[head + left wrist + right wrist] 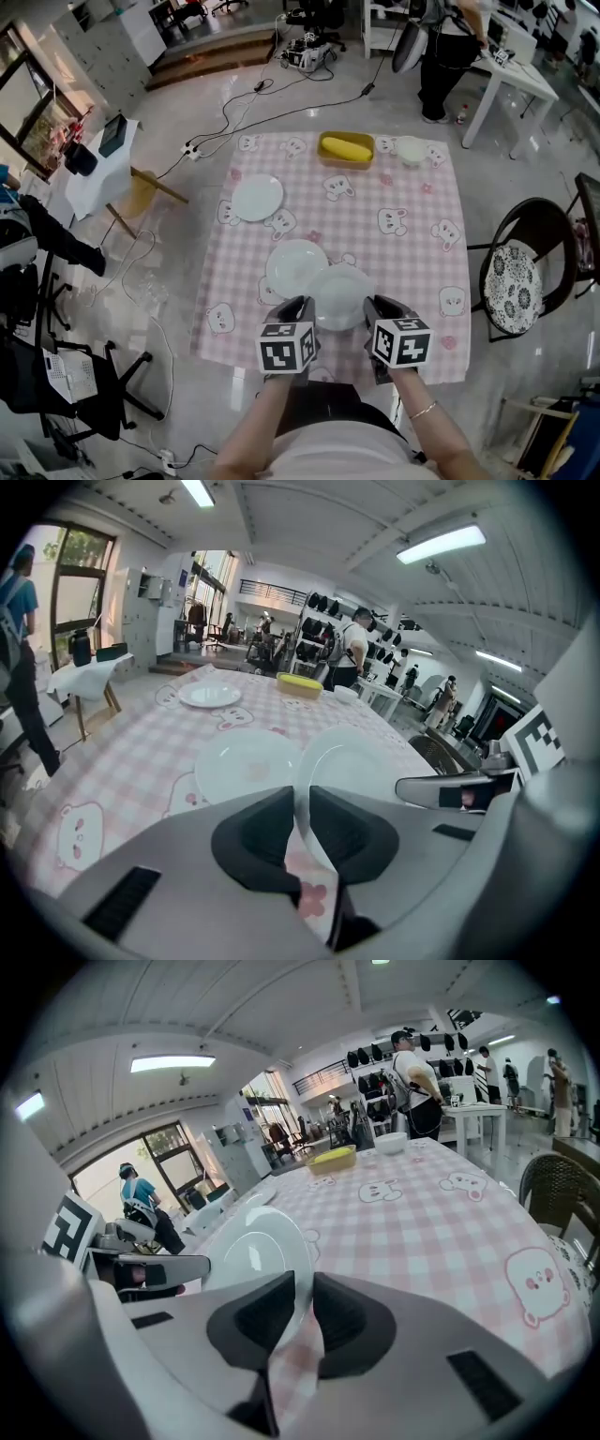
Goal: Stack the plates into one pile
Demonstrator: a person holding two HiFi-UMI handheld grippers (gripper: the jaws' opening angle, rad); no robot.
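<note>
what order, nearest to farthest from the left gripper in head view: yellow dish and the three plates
1. held plate, near edge
2. flat plate, just beyond, left
3. lone plate, mid-table left
4. yellow dish, far edge

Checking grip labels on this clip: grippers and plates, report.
Left gripper, right gripper: both shut on rim of near white round plate. Second white plate beside it, third white plate farther back, none stacked. Nothing between them.

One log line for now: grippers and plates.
left gripper: shut on near plate, left rim | right gripper: shut on its right rim | middle plate: on tablecloth | far plate: on tablecloth
</note>
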